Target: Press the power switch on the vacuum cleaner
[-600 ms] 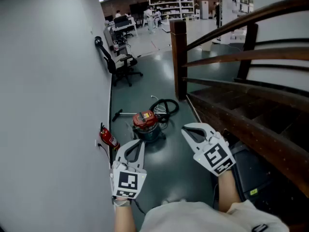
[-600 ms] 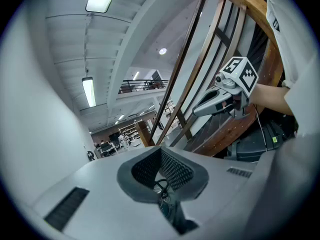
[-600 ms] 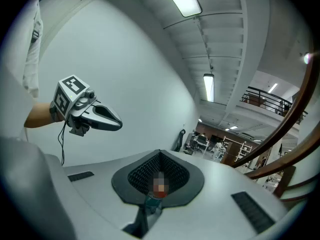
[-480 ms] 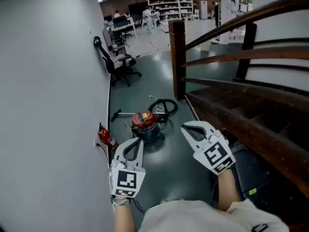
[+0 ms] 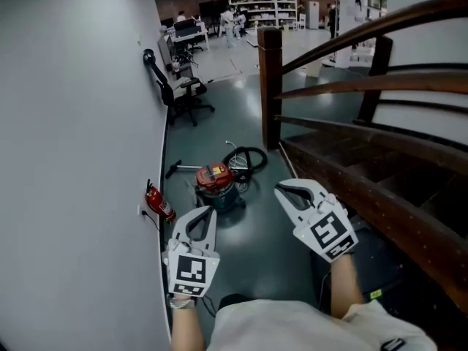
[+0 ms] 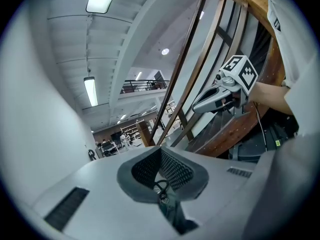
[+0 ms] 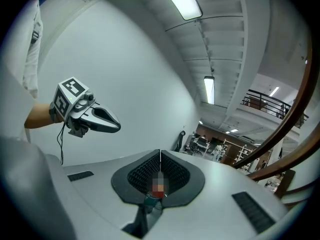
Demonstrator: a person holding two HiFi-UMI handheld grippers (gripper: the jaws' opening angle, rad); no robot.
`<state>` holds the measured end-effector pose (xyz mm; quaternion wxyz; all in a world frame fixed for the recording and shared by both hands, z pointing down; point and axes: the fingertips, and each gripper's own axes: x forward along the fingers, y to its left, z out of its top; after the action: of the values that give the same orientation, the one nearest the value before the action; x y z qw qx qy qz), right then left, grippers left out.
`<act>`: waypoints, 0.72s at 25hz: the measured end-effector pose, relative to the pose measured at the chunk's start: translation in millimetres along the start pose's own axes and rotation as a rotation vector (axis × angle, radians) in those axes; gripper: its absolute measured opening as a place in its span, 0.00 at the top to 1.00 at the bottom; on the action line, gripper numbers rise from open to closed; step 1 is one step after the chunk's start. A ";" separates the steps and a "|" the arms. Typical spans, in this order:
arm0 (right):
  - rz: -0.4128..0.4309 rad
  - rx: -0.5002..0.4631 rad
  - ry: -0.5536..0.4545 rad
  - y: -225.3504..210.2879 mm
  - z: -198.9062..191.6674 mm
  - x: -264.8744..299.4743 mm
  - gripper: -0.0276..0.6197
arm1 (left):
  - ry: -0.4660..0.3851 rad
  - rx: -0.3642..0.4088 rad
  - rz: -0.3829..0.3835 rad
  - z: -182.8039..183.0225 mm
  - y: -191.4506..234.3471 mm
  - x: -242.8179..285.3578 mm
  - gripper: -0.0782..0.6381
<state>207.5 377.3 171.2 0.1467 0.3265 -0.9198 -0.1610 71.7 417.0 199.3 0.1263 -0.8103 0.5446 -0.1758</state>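
Observation:
The vacuum cleaner [image 5: 216, 184] stands on the dark floor ahead: a red lid on a dark drum, with a black hose [image 5: 246, 159] coiled behind it. My left gripper [image 5: 205, 210] hangs just below and left of it, apart from it and shut on nothing. Off to the right of the drum, my right gripper [image 5: 279, 189] is also shut and empty. In the left gripper view the jaws [image 6: 160, 148] meet at their tips, and the right gripper [image 6: 220, 95] shows beyond. The right gripper view has its own jaws [image 7: 160, 151] closed, with a red bit of the vacuum [image 7: 158, 194] below them.
A white wall [image 5: 73, 159] runs along the left, with a red fire extinguisher [image 5: 158, 202] at its foot. A wooden staircase with a railing [image 5: 365, 86] and a post [image 5: 269, 86] fills the right. An office chair [image 5: 181, 93] stands farther back. A dark box [image 5: 380, 265] lies at lower right.
The view has shifted a little: the vacuum cleaner and fire extinguisher now sit slightly higher and more to the left. Both grippers stay shut in much the same places.

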 end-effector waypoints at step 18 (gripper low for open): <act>0.051 0.036 0.014 -26.2 -25.1 47.5 0.91 | 0.018 -0.007 -0.009 -20.7 26.0 51.5 0.89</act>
<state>196.1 322.3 191.5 0.1515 0.3064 -0.9295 -0.1385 59.0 359.2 215.4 0.1178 -0.8114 0.5428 -0.1820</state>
